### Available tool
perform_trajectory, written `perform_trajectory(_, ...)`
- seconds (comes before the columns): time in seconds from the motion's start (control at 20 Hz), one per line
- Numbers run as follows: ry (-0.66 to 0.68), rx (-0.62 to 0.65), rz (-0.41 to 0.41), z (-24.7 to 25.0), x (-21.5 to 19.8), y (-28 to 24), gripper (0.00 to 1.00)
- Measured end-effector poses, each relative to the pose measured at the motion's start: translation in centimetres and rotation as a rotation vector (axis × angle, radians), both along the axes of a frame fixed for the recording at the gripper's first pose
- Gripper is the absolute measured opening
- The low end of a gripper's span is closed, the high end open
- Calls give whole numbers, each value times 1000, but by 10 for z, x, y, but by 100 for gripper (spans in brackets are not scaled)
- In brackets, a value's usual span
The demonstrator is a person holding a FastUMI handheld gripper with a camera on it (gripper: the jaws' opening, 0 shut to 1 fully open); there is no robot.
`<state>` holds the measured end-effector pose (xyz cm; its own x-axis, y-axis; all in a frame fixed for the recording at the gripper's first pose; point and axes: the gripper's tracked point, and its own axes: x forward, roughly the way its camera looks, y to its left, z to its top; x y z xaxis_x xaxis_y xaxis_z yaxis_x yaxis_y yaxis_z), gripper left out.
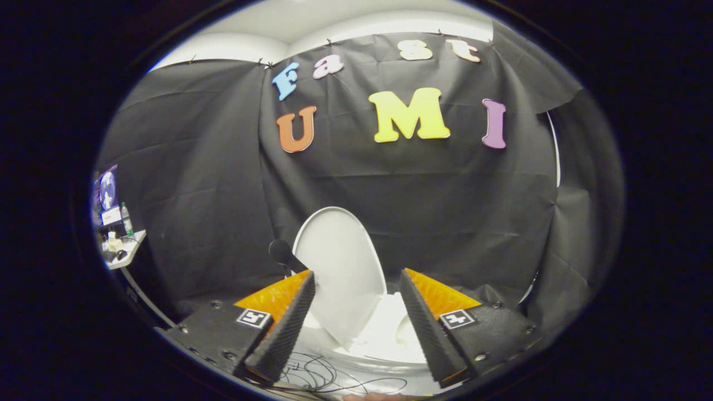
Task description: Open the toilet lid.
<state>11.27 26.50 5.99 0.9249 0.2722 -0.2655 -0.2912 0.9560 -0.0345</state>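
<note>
**Lid up, fingers apart and empty**

The black cloth wall (223, 184) hangs in creases across the whole back of the booth, with a pale ceiling (345, 25) showing above its top edge.

Against the foot of the wall stands the toilet (390, 328), white, seen from in front and slightly above. Its lid (340, 273) is raised: a white oval standing nearly upright, tilted a little, its lower end meeting the bowl near the hinge. It sits ahead of the fingers and shows through the gap between them, nearer to the left finger than the right.

The gripper (357, 289) is spread wide, its two fingers well apart with nothing held between them. Neither finger touches the lid.

A small table (129, 249) stands far off at the left, by the edge of the cloth, carrying a bottle (127, 220) and some small items too tiny to make out.

A dark rounded knob (280, 252) sits just left of the lid, behind the left finger; what it belongs to I cannot tell.

Thin dark cables (323, 379) lie in loose loops on the pale floor (384, 370) below the fingers.
</note>
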Motion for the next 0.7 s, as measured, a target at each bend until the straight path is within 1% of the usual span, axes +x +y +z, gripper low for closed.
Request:
perform_trajectory(0.05,-10,5,-3,2,-3,-7,99)
perform_trajectory(0.35,-60,-15,-51,1,-15,-59,100)
perform_trajectory(0.45,-74,-11,-56,-2,-24,-77,99)
perform_trajectory(0.7,-161,-21,-82,0,-33,-114,100)
